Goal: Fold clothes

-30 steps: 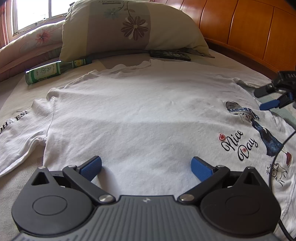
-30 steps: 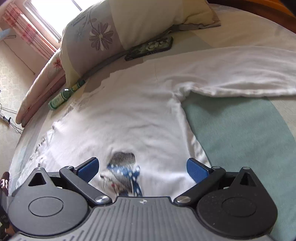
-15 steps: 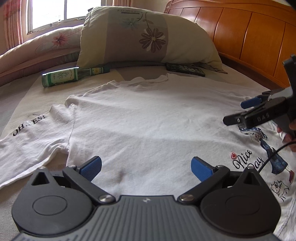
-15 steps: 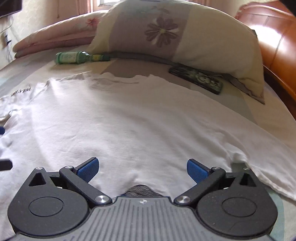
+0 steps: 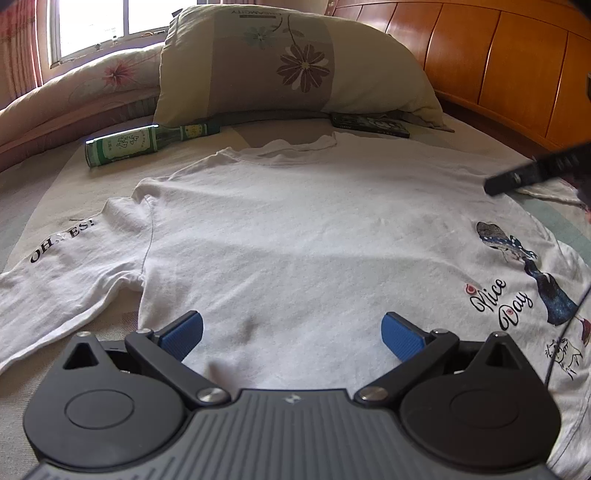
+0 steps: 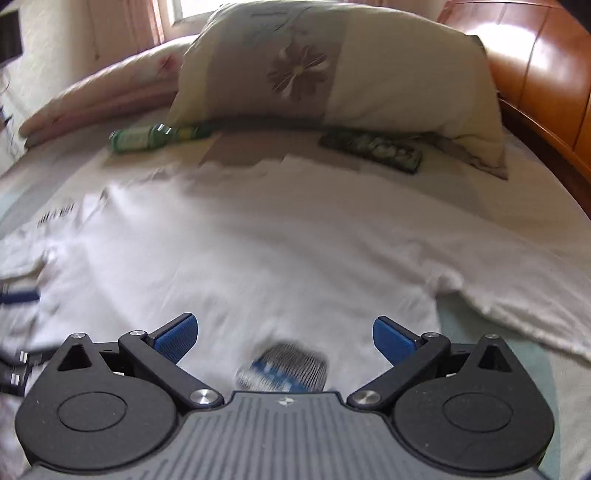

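My right gripper point(image 6: 284, 336) has drawn back toward the hem of the T-shirt point(image 5: 314, 236), both jaws released and empty, positioning for the first fold.

Bed point(image 5: 55, 192) with pale patterned sheet. Large floral pillow point(image 5: 295, 62) leans at the head, against an orange-brown wooden headboard point(image 5: 498, 55). Green glass bottle point(image 5: 147, 142) lies on its side — neck toward the pillow's lower left corner. Dark flat patterned case point(image 5: 369, 124) lies at the pillow's lower right edge. Folded pink floral quilt point(image 5: 92, 85) along the window side — bright window point(image 5: 103, 26) above.
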Action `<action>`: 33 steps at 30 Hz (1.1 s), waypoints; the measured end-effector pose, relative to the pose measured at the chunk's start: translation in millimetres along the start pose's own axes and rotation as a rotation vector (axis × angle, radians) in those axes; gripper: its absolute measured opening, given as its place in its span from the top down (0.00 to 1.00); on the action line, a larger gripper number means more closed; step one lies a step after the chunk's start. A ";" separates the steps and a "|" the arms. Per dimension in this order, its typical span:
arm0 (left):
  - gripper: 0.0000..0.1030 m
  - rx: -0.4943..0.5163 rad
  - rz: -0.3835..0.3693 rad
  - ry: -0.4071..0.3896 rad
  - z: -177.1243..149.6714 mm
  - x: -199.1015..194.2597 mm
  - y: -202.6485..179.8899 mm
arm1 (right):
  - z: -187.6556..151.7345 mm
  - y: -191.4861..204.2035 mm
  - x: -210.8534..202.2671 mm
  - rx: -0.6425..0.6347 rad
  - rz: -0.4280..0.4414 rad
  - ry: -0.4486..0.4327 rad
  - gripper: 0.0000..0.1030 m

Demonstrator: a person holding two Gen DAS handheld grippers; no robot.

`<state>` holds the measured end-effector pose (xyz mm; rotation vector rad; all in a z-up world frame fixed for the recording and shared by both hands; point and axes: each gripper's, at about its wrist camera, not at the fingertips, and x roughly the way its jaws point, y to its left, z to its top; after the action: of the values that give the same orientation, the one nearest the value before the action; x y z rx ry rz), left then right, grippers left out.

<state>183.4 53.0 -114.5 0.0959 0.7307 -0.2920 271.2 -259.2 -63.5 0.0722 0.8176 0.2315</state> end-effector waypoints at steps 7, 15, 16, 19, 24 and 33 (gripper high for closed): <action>0.01 -0.004 0.003 -0.051 1.2 -3.8 2.3 | 51.4 -55.7 96.1 0.192 -0.057 0.127 0.00; 0.01 -0.002 -0.002 -0.034 1.8 4.0 -0.6 | 77.0 -67.7 143.0 0.050 -0.212 0.022 0.00; 0.01 0.001 0.004 -0.031 1.4 4.5 -1.1 | 80.9 -69.6 146.6 0.043 -0.214 0.018 0.00; 0.01 0.010 0.002 -0.033 -0.2 2.0 -1.4 | 90.9 -68.6 136.3 0.104 -0.224 0.078 0.00; 0.01 0.005 -0.012 -0.020 -3.5 1.5 0.9 | 67.3 -45.1 113.9 0.109 -0.173 0.160 0.00; 0.01 0.012 -0.020 0.023 -4.8 14.5 -1.8 | 96.2 -47.5 158.9 0.057 -0.252 0.013 0.00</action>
<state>190.0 48.8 -127.6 0.1034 0.7534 -0.3151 454.7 -266.1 -118.6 0.0203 0.8380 -0.0289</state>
